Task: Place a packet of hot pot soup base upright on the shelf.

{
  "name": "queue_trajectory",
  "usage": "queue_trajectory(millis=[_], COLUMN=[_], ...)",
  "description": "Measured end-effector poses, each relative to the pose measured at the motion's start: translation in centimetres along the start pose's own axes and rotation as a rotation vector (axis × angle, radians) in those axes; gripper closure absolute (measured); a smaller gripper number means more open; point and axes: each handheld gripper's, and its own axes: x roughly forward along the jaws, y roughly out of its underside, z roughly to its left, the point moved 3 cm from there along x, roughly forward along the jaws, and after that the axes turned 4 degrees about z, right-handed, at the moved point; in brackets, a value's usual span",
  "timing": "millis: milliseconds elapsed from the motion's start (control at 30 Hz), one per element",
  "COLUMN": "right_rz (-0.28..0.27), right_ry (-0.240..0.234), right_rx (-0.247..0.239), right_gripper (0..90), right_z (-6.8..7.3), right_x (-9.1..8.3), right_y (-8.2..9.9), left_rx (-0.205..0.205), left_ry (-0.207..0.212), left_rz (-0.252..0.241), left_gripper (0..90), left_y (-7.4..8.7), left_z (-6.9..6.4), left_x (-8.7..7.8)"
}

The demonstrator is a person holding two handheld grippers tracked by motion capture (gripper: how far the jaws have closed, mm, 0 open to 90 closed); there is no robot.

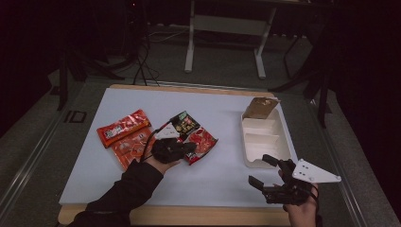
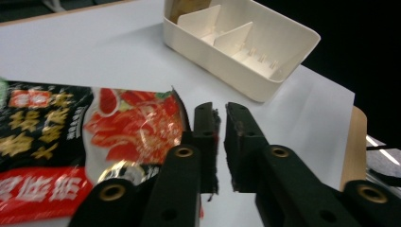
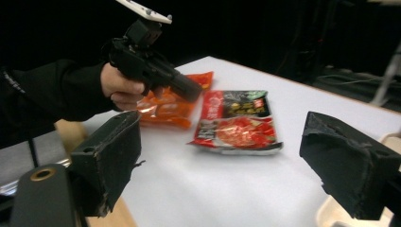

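Right hand-held gripper (image 1: 269,177) is waiting wide at 5 o'clock; left hand-held gripper (image 1: 182,149) is pinching the red-and-black snack packet (image 1: 194,135) at counter (image 1: 213,175) centre.
Seems only the corner is caught; lifting slowly should keep it from slipping, heading for the divided tray (image 1: 262,139) at 3 o'clock.

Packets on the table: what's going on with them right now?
A person works two hand-held grippers. The left gripper has its jaws shut at the edge of the red-and-black packet; whether they pinch it is unclear. The right gripper hangs open beside the tray, holding nothing. Two orange packets lie untouched.
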Motion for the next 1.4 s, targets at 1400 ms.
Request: queue_trajectory(millis=[1400], right_rz=[-0.038], right_ry=[-0.007], right_rx=[0.046], right_gripper=[13.5], right_z=[-1.3], right_x=[-0.4], right_y=[0.6], left_rx=[0.013], left_ry=[-0.129], left_rz=[0.402], left_gripper=[90.0], left_y=[-4.4], left_z=[4.8], left_x=[15.4])
